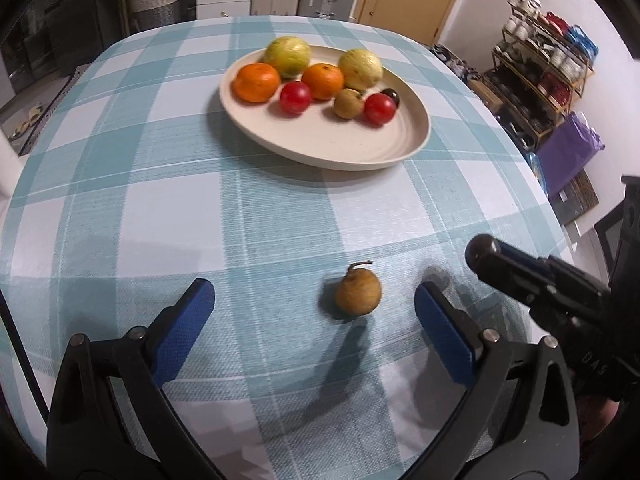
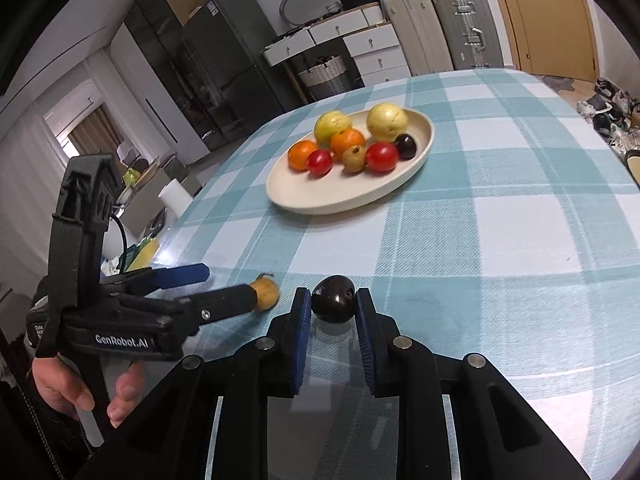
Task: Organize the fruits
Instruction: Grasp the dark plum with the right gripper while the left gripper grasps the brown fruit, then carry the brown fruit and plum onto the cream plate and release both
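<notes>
Between the wide-open fingers of the left gripper (image 1: 314, 312) a small brown fruit (image 1: 358, 292) lies on the tablecloth (image 1: 160, 200), well apart from the plate (image 1: 320, 148). It looks light, firm and round, so it may roll; grip across its middle, below the stem. The right gripper (image 2: 333, 304) holds a dark plum (image 2: 333, 298).

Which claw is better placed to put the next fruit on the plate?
Right. The right claw looks shut on the dark plum; the left claw is open around the brown fruit, untouched.

One plate (image 1: 404, 152), two oranges (image 1: 256, 82), two green guavas (image 1: 287, 56), two red tomatoes (image 1: 295, 97), two brown fruits (image 1: 358, 291) (one on the plate), two dark plums (image 2: 333, 298).
</notes>
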Demonstrator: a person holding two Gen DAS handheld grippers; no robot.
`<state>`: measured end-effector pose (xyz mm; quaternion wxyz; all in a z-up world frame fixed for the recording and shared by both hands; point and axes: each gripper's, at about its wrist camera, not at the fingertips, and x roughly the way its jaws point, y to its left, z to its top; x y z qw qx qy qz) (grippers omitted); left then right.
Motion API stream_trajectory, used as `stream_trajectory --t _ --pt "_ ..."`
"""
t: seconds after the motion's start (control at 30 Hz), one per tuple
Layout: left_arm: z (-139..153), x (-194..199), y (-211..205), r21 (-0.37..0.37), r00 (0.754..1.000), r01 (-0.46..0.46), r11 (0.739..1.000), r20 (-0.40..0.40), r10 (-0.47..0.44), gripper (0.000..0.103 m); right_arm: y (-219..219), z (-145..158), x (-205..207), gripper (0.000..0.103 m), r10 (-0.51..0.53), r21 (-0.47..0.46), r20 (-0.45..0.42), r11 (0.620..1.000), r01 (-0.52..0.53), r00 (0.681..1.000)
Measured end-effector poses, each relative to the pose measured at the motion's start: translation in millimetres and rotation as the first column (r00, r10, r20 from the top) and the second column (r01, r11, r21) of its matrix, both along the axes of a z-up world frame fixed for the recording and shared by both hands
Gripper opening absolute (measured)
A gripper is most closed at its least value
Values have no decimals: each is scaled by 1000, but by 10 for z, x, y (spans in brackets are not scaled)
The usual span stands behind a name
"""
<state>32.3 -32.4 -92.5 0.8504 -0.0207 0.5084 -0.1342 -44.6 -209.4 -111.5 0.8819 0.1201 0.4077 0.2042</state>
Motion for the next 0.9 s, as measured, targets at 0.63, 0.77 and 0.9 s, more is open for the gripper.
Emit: stream_trajectory --t 0.63,0.77,0.9 --pt "-57 15 -184 -13 992 128 992 -17 -128 22 -79 4 38 23 -19 -14 2 1000 19 1000" --pt "-37 20 -135 -22 993 113 993 -9 -114 22 -79 7 42 23 -21 -12 1 1000 21 1000" --pt "-19 14 -109 -17 994 105 994 0 -105 22 -67 6 44 23 -16 -15 2 1000 16 1000"
